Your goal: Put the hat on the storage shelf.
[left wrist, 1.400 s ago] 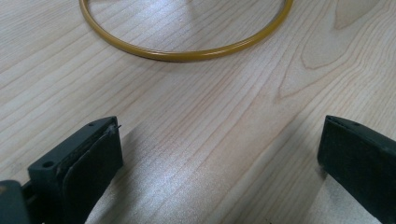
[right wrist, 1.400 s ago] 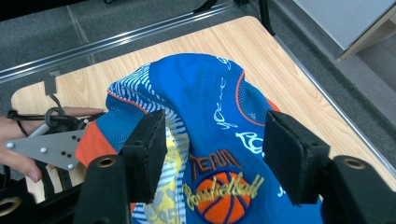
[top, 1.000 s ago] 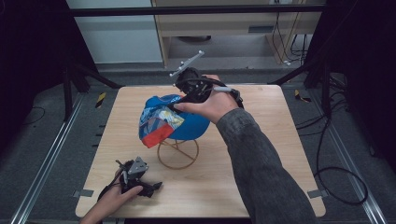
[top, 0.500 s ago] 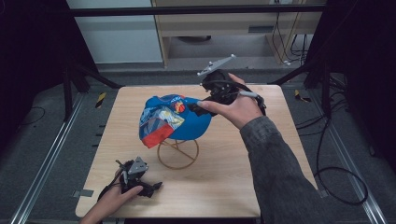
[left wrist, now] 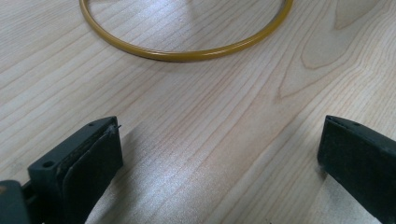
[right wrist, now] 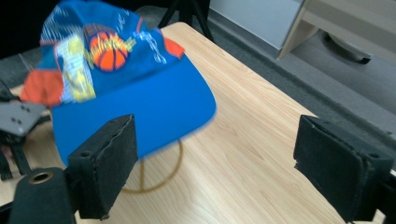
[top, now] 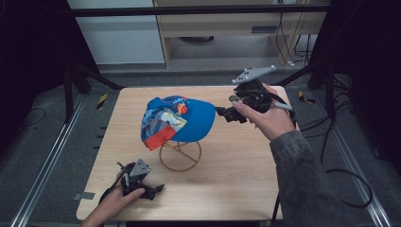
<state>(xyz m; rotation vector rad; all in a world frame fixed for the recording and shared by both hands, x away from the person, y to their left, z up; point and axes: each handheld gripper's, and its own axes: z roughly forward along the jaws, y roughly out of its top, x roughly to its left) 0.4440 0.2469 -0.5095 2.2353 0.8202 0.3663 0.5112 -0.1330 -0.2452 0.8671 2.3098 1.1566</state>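
A blue cap (top: 177,120) with a basketball print sits on a gold wire stand (top: 180,155) in the middle of the table; in the right gripper view the cap (right wrist: 126,88) lies just beyond the jaws. My right gripper (top: 226,113) hovers to the right of the cap's brim, open, with nothing between its fingers (right wrist: 109,168). My left gripper (top: 153,190) rests low at the table's front left, open and empty; its own view shows the stand's gold ring (left wrist: 187,51) on the wood ahead of the jaws.
The light wooden table (top: 246,184) has bare wood to the right and front of the stand. Black frame legs (top: 71,80) stand at the back left, cables (top: 340,179) trail on the floor at right, and a shelf unit (top: 222,28) stands behind.
My right gripper has drawn back to the right, off the cap's top and away from it. The cap stays on the stand. The left gripper has not moved.
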